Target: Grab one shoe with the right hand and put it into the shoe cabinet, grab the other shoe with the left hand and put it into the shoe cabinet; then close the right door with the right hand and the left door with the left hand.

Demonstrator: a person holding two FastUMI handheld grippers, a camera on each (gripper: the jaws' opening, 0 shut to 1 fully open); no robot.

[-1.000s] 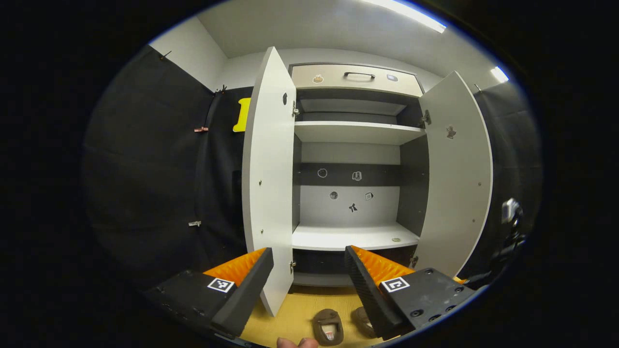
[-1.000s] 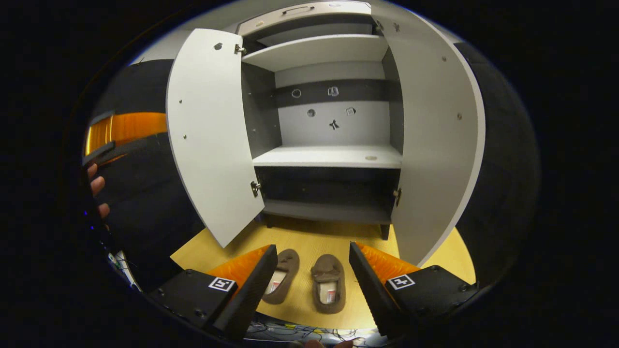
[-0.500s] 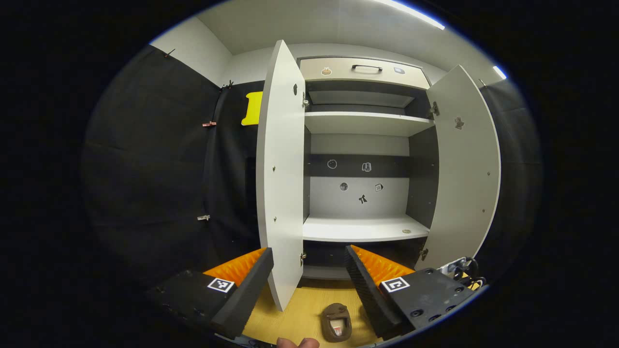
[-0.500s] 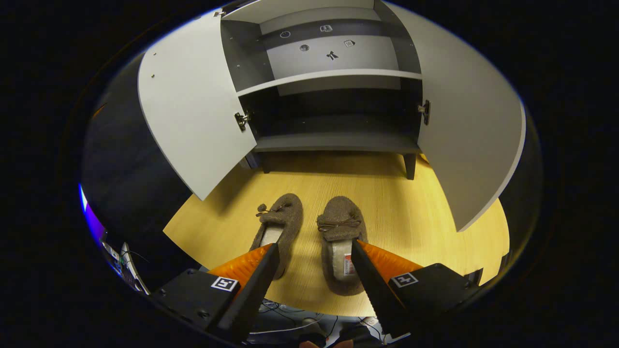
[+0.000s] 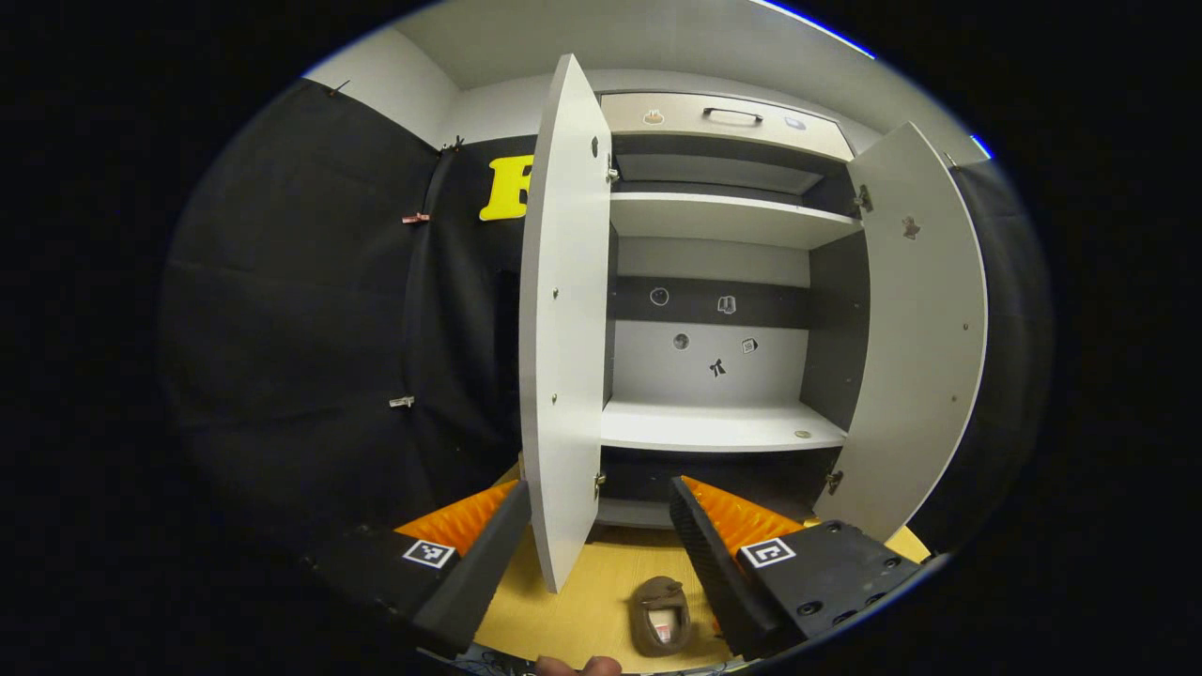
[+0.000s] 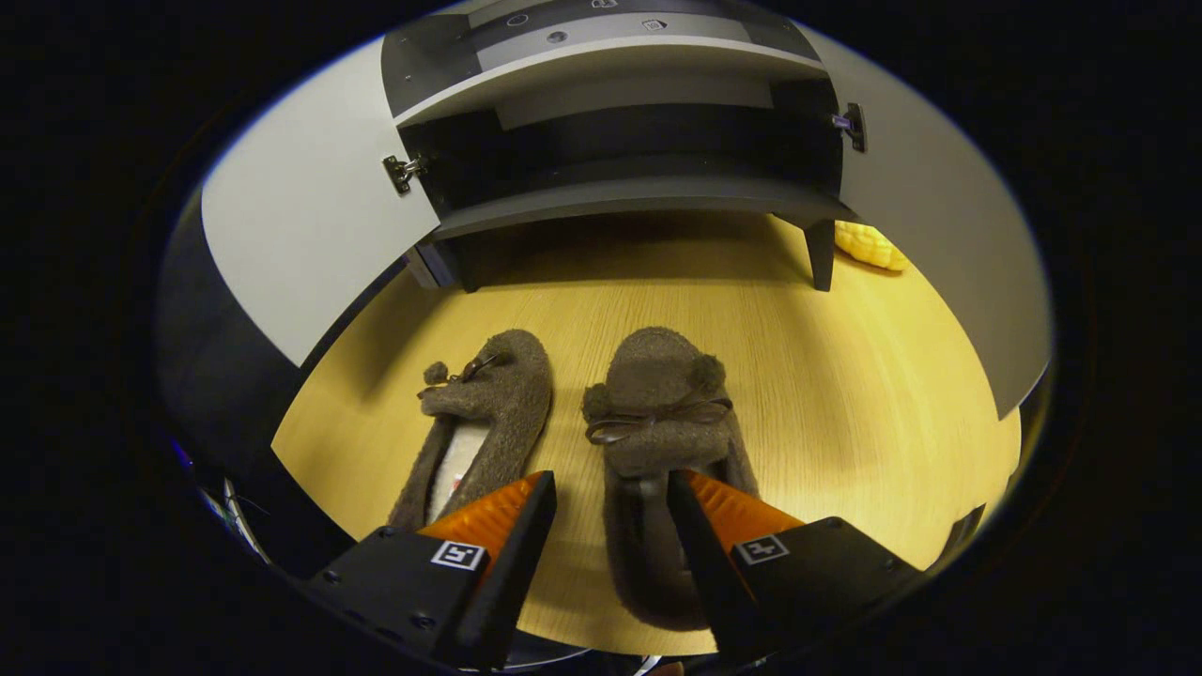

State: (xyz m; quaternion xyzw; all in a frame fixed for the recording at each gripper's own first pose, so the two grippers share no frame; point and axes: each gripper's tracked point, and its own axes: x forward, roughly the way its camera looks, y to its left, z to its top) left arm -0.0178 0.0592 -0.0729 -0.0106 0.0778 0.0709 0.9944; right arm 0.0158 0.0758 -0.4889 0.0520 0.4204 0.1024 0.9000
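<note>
While the left gripper (image 5: 601, 535) hangs open and empty before the cabinet (image 5: 723, 427), the right gripper (image 6: 610, 535) has dropped low over the right shoe (image 6: 662, 413) at lower centre, fingers apart and straddling its heel, not yet gripping; the grab looks imminent.

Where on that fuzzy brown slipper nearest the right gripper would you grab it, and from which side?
Probably the side wall of the right slipper at its open heel end, coming from above. It lies flat on the wooden floor, toe toward the cabinet, and its opening faces up, so one finger can slip inside. The right gripper, open, is already lined up that way.
</note>
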